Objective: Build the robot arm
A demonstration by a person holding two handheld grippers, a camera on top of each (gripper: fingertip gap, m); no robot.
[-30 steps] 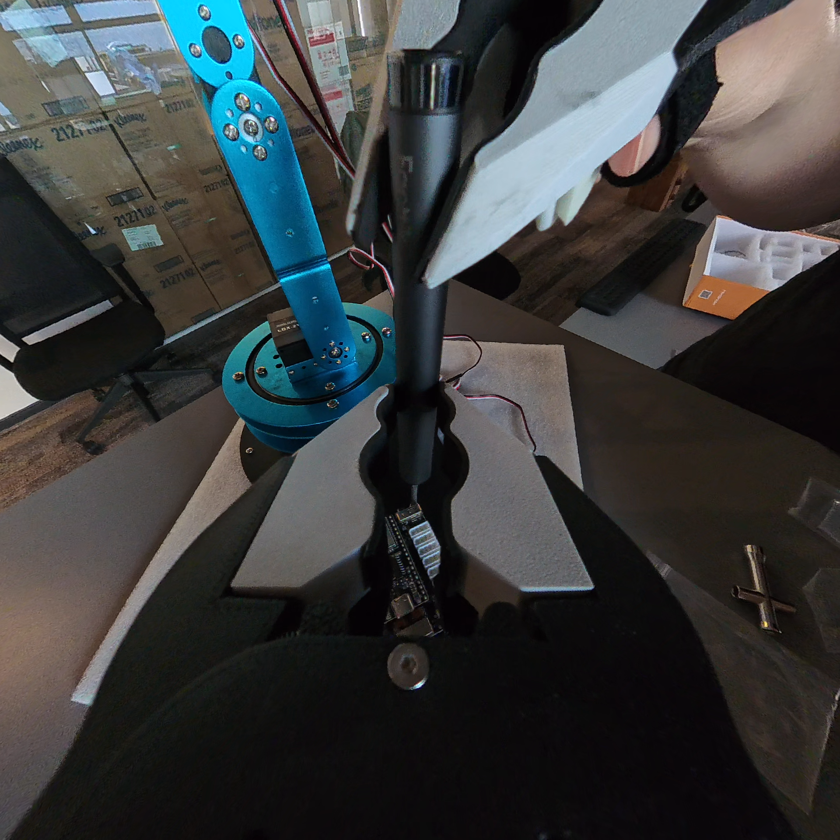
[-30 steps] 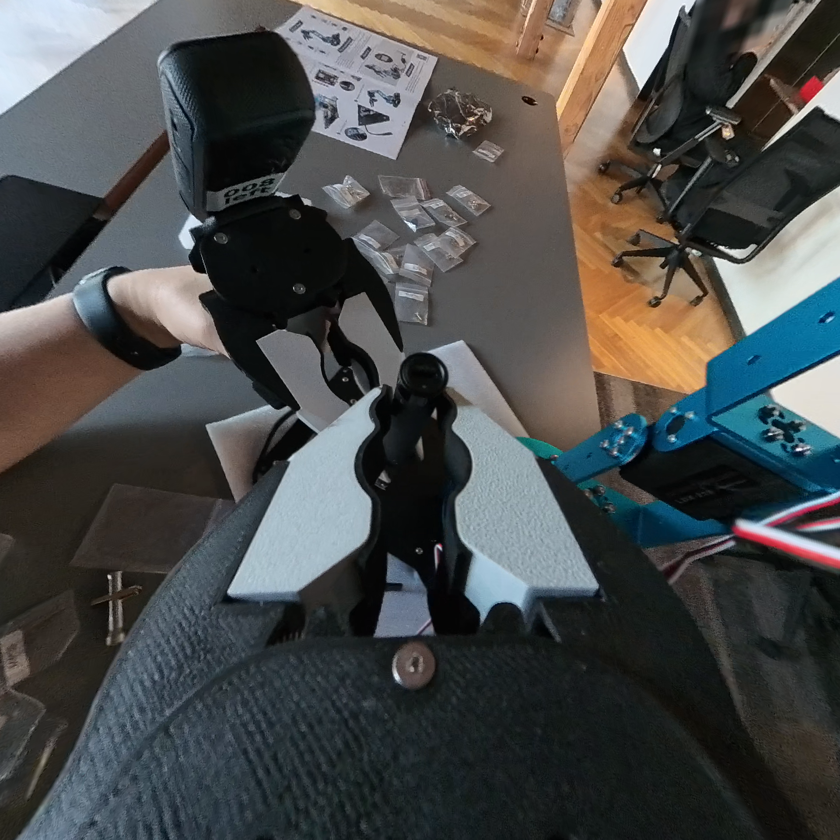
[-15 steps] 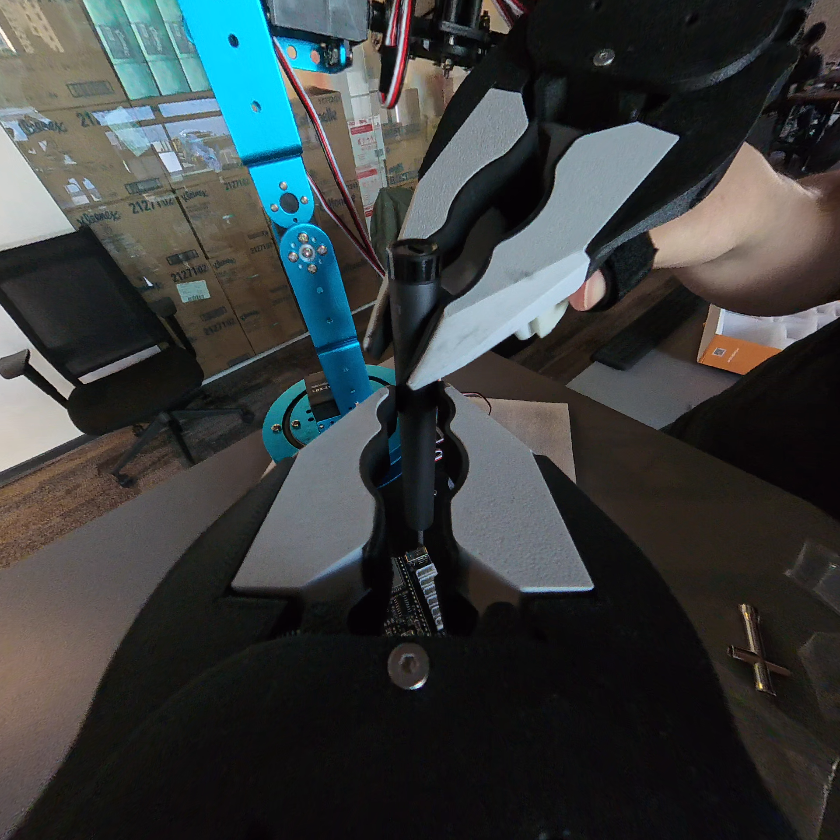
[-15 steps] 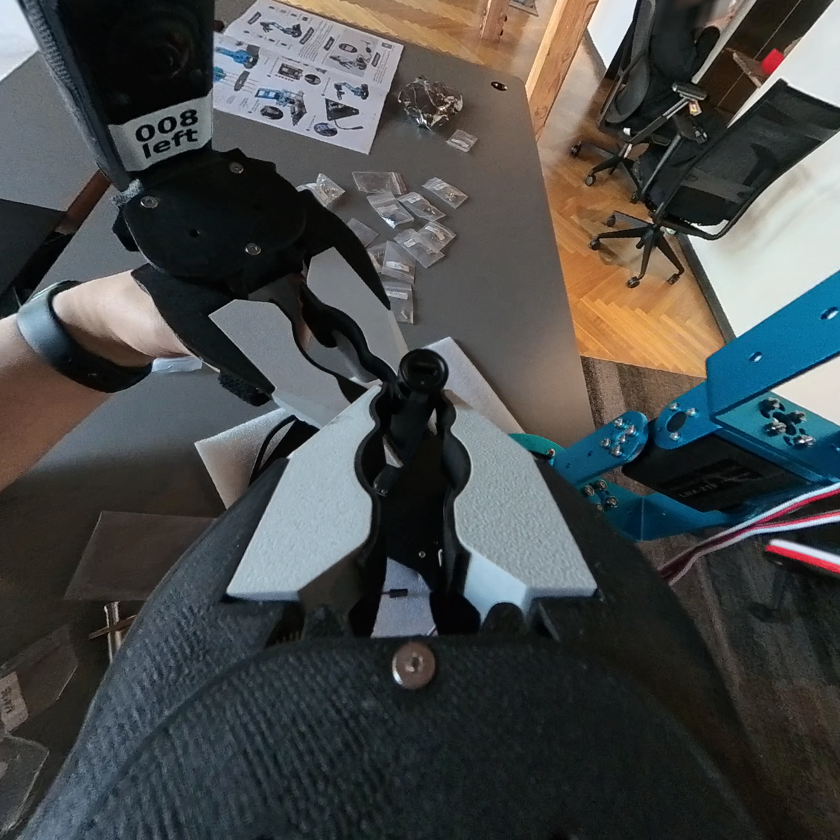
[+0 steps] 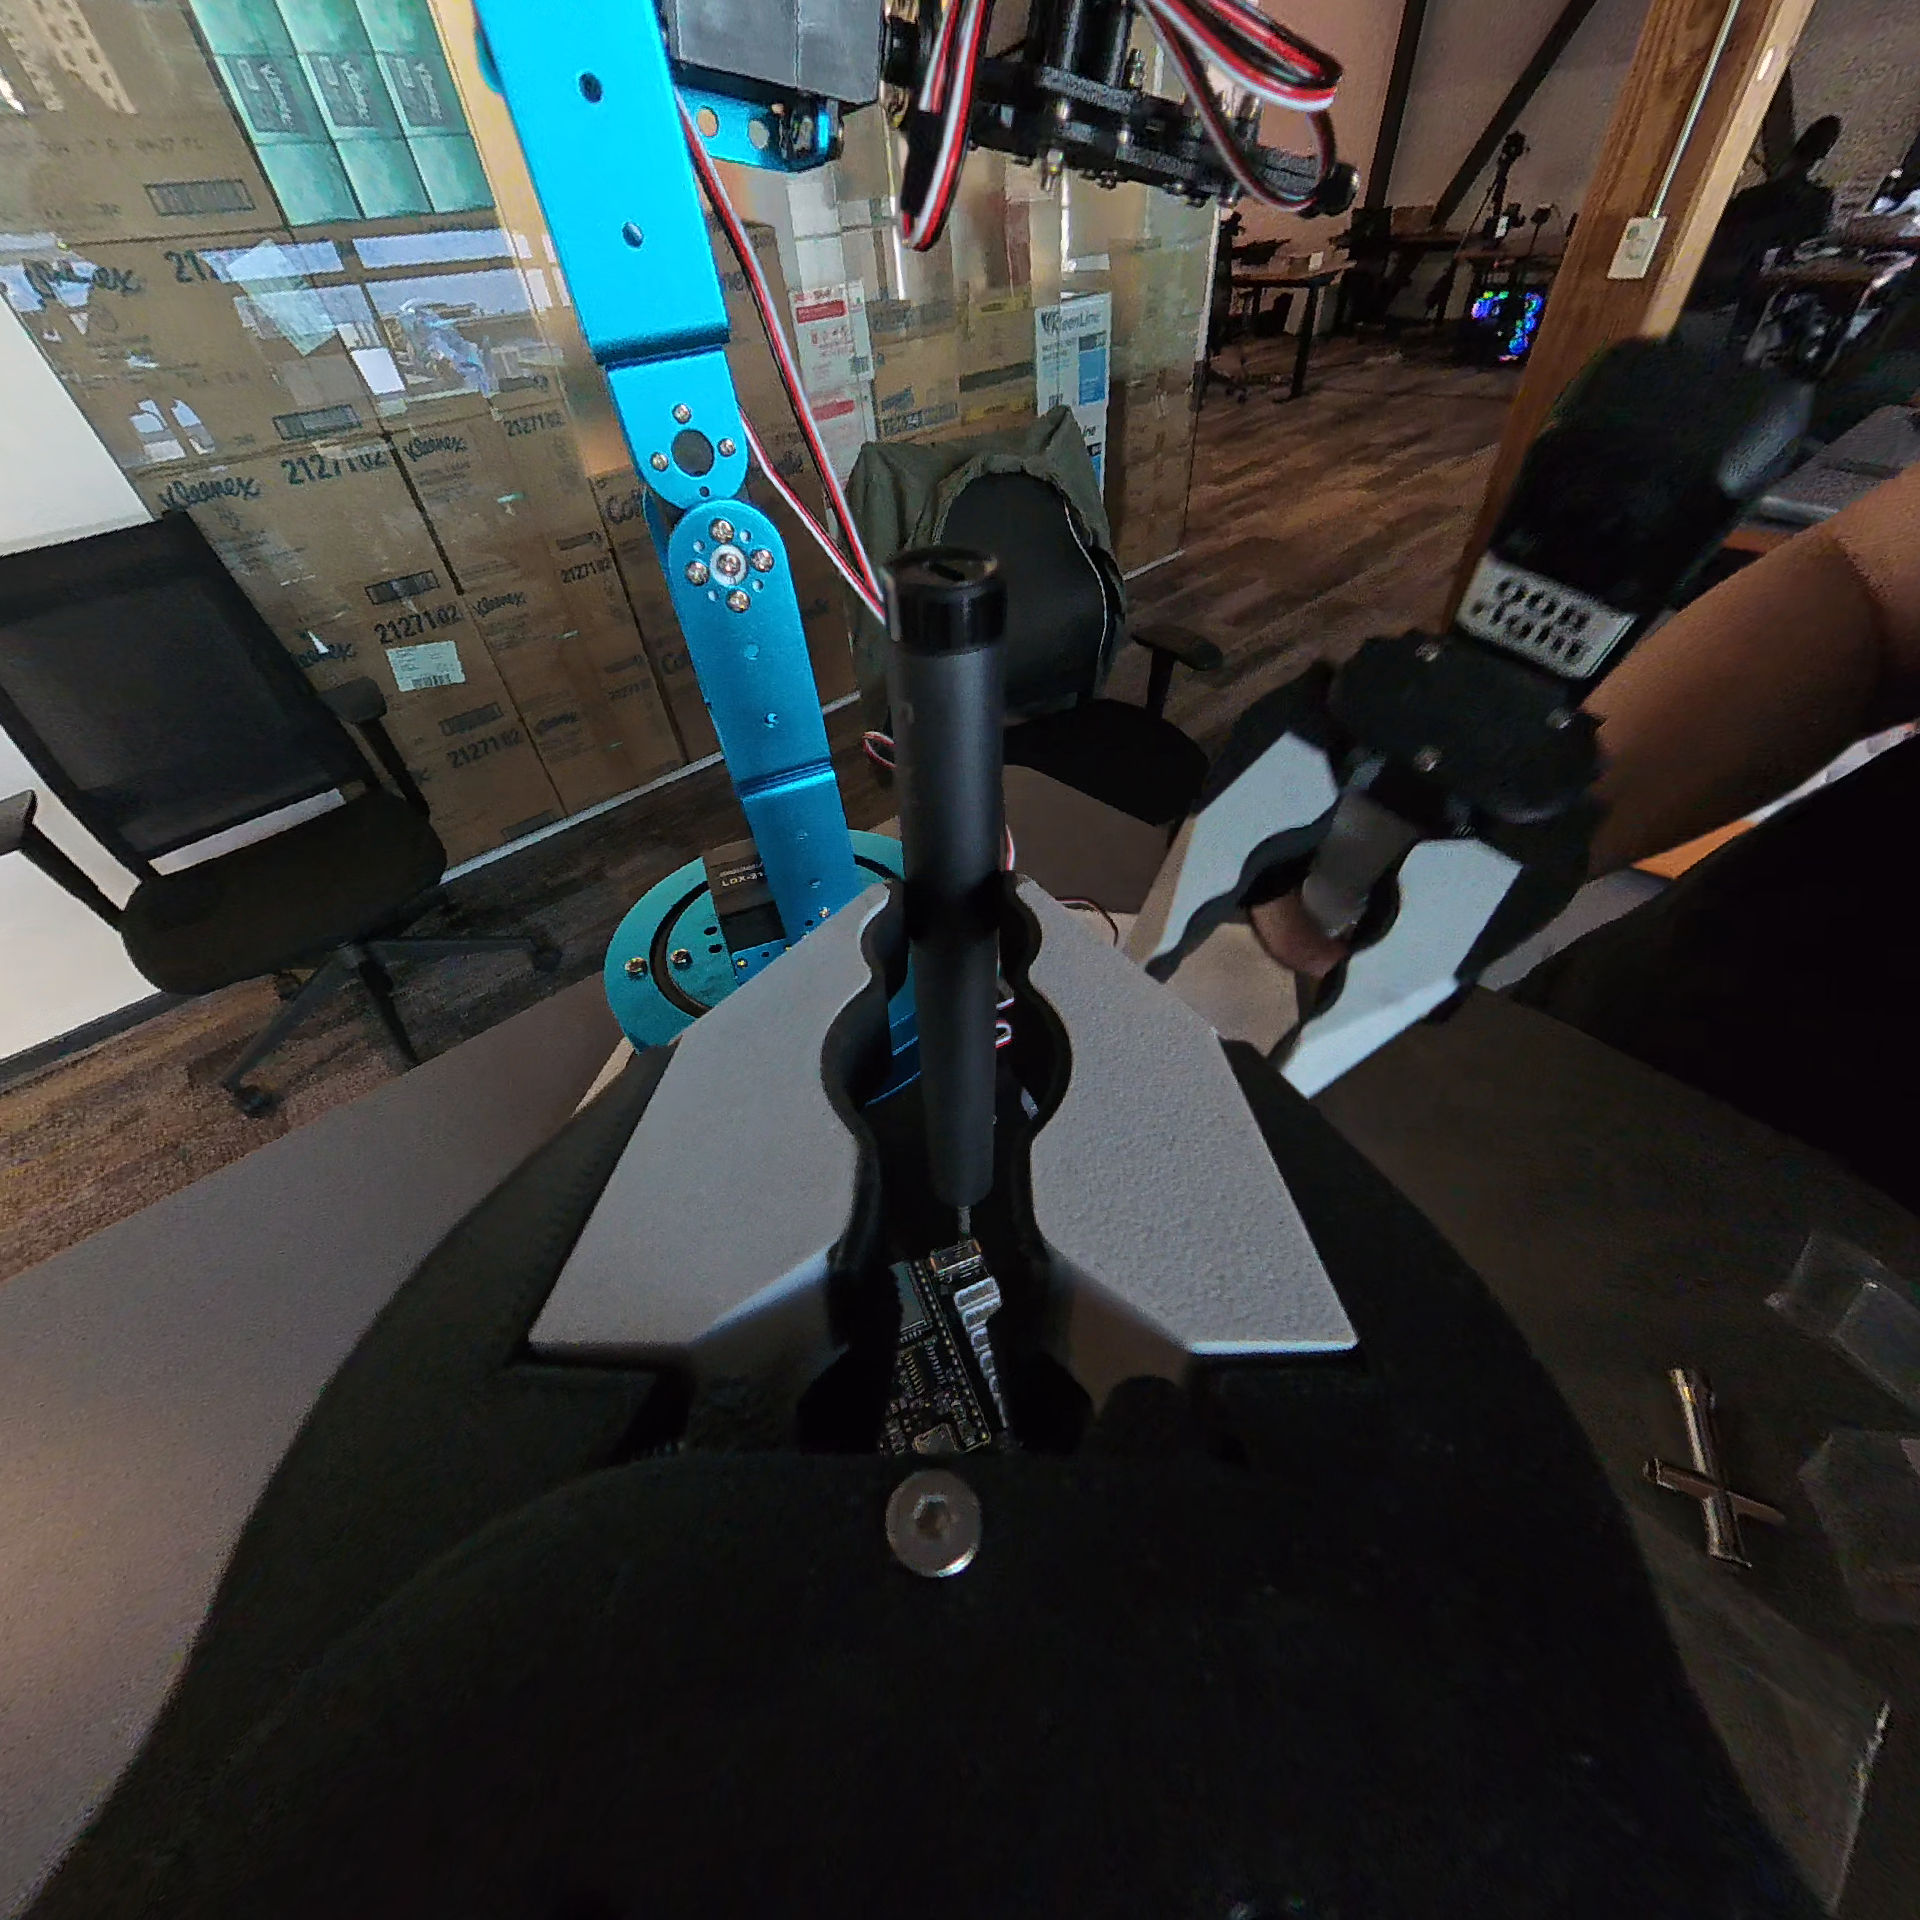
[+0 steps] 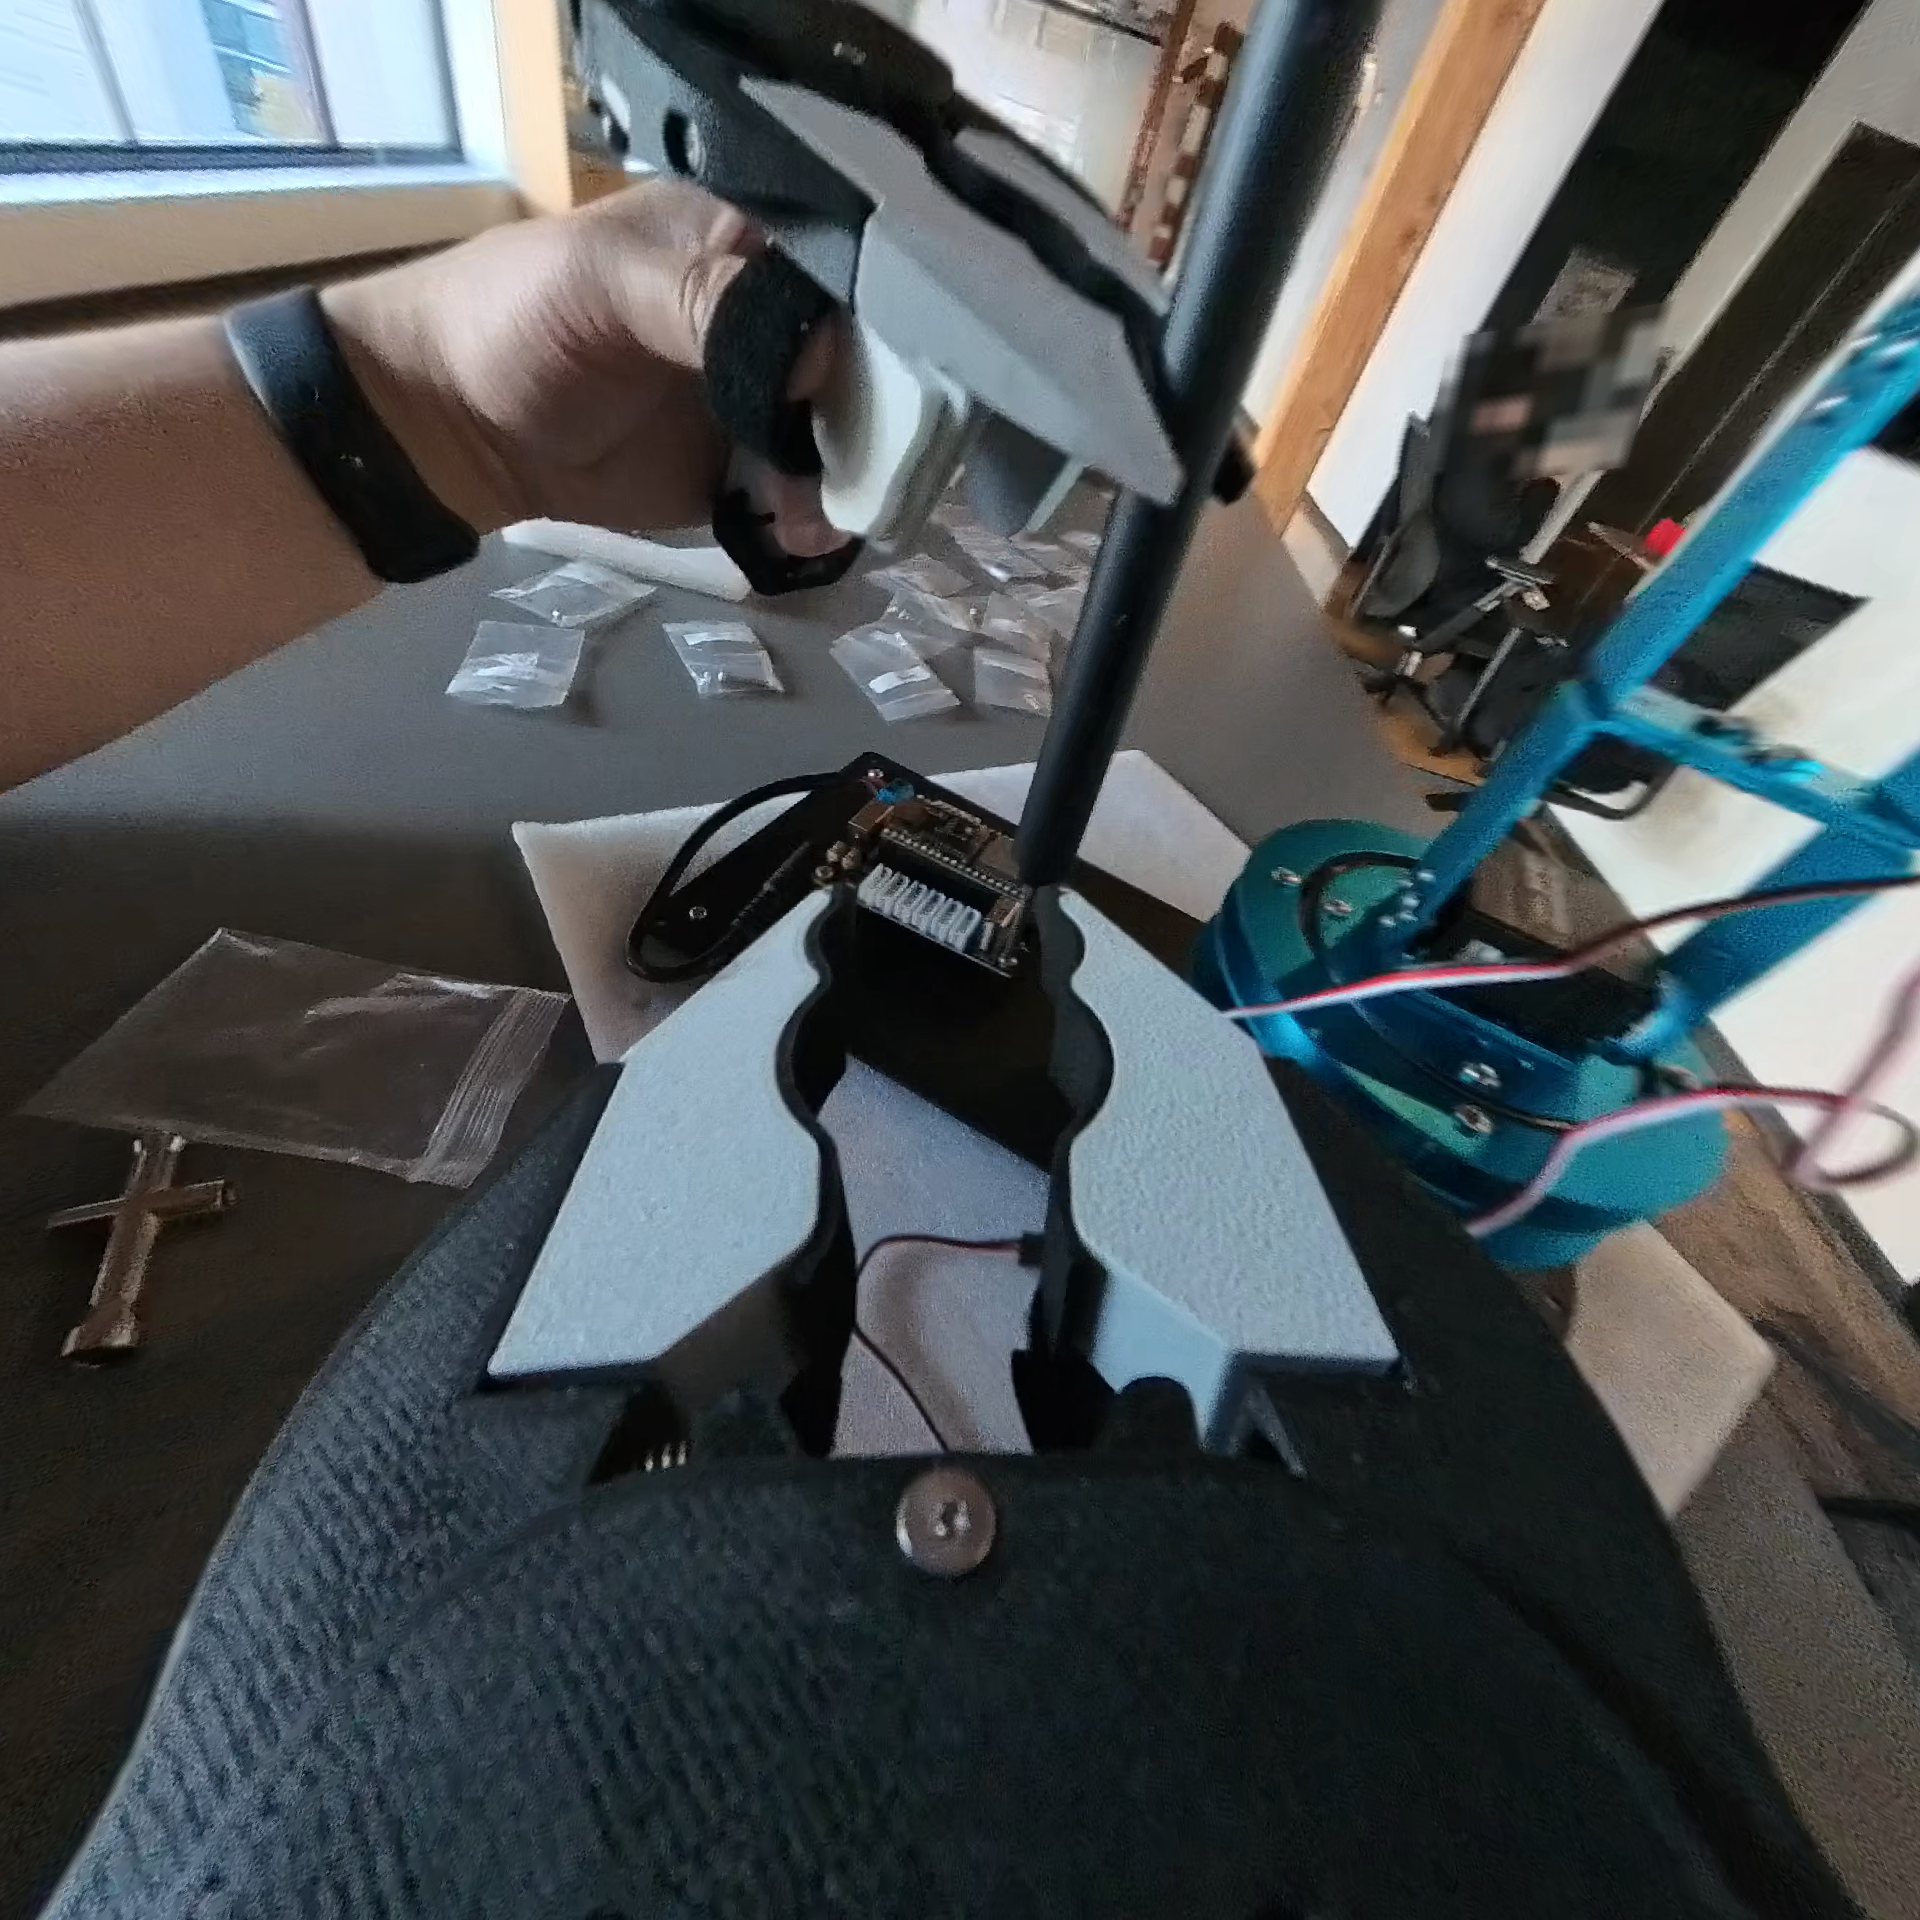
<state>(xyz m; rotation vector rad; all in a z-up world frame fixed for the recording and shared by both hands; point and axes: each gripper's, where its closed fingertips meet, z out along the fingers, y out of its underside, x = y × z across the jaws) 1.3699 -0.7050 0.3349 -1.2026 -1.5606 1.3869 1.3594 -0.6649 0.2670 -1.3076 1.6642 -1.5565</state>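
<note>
**Right gripper lets go of the screwdriver**

The right gripper (image 5: 1340,935), clamped on the upper shaft half a second ago, has released it and swung off to the right. Its fingers (image 6: 675,1143) now stand spread and empty, low over the white foam pad (image 6: 1143,810).

The dark grey, pen-shaped metal screwdriver (image 5: 945,831) stays upright, pinched about mid-shaft between the closed fingers of the left gripper (image 5: 951,914). Its thin bit points down at the end of the black circuit board (image 6: 935,873) on the pad; whether it touches cannot be told.

Just behind stands the blue metal robot arm (image 5: 727,582), with red, white and black wires. On the grey counter (image 5: 208,1351) lie a cross-shaped metal wrench (image 6: 135,1236), a clear zip bag (image 6: 291,1049) beside it, and small clear packets (image 6: 717,655) farther off.
</note>
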